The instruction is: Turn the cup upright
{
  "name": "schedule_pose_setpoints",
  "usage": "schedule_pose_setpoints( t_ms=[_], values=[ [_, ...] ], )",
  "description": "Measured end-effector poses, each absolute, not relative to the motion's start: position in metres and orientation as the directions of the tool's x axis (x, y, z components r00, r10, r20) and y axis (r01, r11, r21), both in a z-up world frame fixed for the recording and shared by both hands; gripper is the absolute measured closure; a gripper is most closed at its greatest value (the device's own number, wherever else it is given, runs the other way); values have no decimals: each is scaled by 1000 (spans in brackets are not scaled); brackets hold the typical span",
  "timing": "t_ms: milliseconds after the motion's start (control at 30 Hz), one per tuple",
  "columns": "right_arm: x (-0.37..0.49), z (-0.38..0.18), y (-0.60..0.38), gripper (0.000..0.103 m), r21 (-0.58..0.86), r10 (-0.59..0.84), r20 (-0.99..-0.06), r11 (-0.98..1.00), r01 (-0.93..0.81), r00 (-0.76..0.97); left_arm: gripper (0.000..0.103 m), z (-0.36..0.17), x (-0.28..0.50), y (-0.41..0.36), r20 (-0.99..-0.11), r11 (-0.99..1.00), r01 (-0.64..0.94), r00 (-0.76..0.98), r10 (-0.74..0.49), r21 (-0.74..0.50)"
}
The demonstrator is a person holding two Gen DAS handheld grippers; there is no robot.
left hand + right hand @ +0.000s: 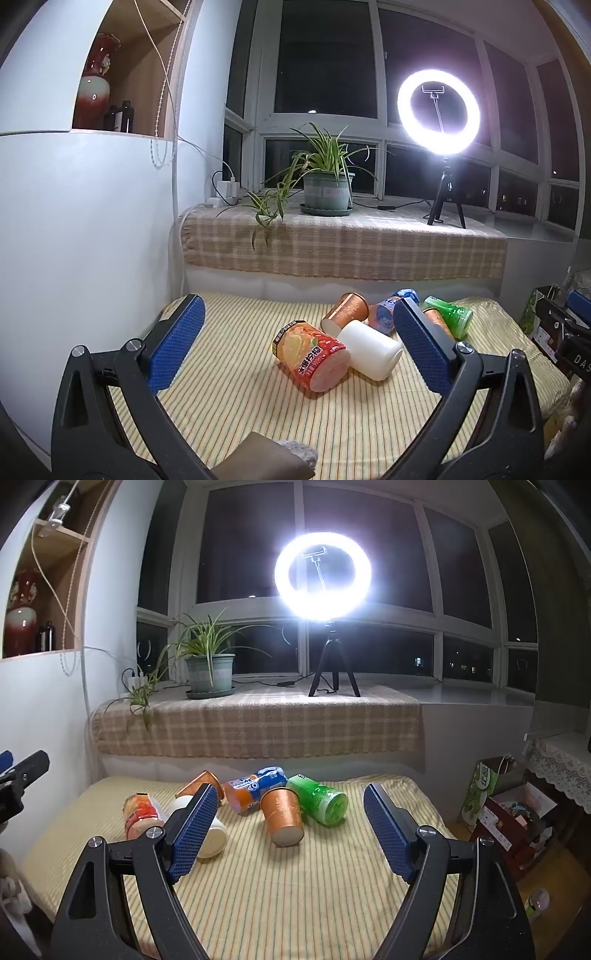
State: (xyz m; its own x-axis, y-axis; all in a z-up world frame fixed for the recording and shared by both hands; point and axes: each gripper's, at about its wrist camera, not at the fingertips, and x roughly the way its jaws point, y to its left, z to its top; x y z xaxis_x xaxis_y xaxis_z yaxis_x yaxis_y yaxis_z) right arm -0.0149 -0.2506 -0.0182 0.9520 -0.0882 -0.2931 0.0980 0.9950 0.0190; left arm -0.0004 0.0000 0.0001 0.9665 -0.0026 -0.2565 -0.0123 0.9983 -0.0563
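Several cups lie on their sides on the striped tablecloth (pixel 258 413). In the left wrist view a red-orange printed cup (pixel 310 356) and a white cup (pixel 371 349) lie nearest, with a copper cup (pixel 345 312), a blue-orange cup (pixel 386 314) and a green cup (pixel 448 315) behind. My left gripper (pixel 299 339) is open and empty, just short of the red-orange cup. In the right wrist view my right gripper (pixel 290 819) is open and empty, facing a copper cup (pixel 282 816); the green cup (pixel 319 799), the blue-orange cup (pixel 255 788) and the white cup (pixel 210 830) lie around it.
A checked cloth covers the window ledge (pixel 343 247) behind the table, bearing a potted plant (pixel 325 188) and a lit ring light on a tripod (pixel 439 114). A white wall (pixel 85 229) stands at the left. Boxes and bags (pixel 509 812) sit right of the table.
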Motion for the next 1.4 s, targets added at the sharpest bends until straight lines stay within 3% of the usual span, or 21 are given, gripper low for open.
schedule_pose_setpoints(
  t_ms=[1400],
  values=[
    [-11, -20, -257, 22, 25, -99, -298, 993, 111, 949, 0, 1, 6, 1, -246, 999, -30, 969, 23, -21]
  ],
)
